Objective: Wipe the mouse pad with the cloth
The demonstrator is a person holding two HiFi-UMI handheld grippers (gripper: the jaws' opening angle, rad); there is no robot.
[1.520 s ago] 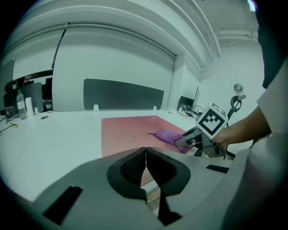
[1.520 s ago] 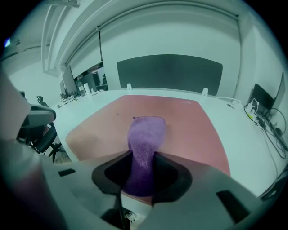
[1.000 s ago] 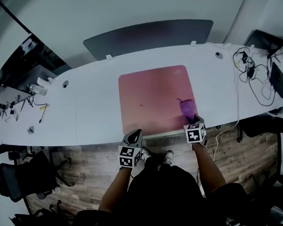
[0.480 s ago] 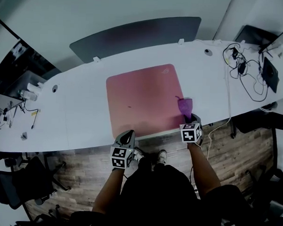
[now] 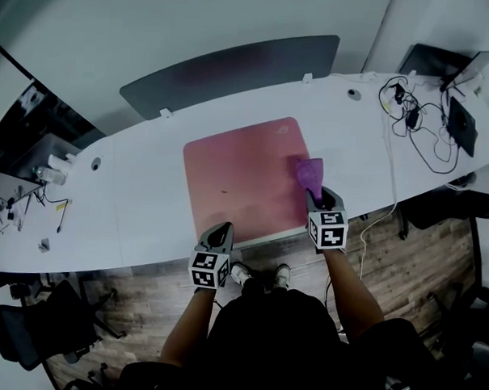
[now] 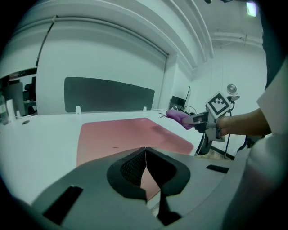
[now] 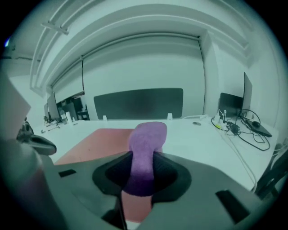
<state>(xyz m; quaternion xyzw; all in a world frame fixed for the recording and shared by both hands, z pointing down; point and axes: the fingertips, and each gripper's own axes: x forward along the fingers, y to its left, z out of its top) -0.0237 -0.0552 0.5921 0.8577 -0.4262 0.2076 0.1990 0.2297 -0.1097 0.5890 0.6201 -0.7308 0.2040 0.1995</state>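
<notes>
A long white tabletop [image 5: 148, 186] runs across the middle of the head view, with a dark panel [image 5: 234, 68] standing along its far edge. The pink pad [image 5: 245, 178] lies flat at the frame's centre, close to the near edge. That puts it within easy reach of the person standing at the bottom of the frame. A tangle of cables [image 5: 417, 125] sits in the upper right, well apart from the pad and out of the wiping path.

The right claw [image 5: 316, 195] reaches in over the pad's right side, just right of centre. Its jaws are closed on the purple cloth [image 5: 308, 173]. They pinch it at the near end, so most of the fabric sticks out ahead of the tips and is free to meet the surface. In the left gripper view the cloth seems to hang slightly above the pad with a soft shadow under it, so contact looks doubtful. Lowering it would be needed before a stroke counts.

The left claw [image 5: 224, 228] waits at the pad's near left corner, lower centre of the frame. Its jaws are pressed together with nothing between them. It is likely parked there to pin the pad if it slides.

A small dark speck [image 5: 223, 191] marks the pad's left part, which the cloth has yet to reach.
</notes>
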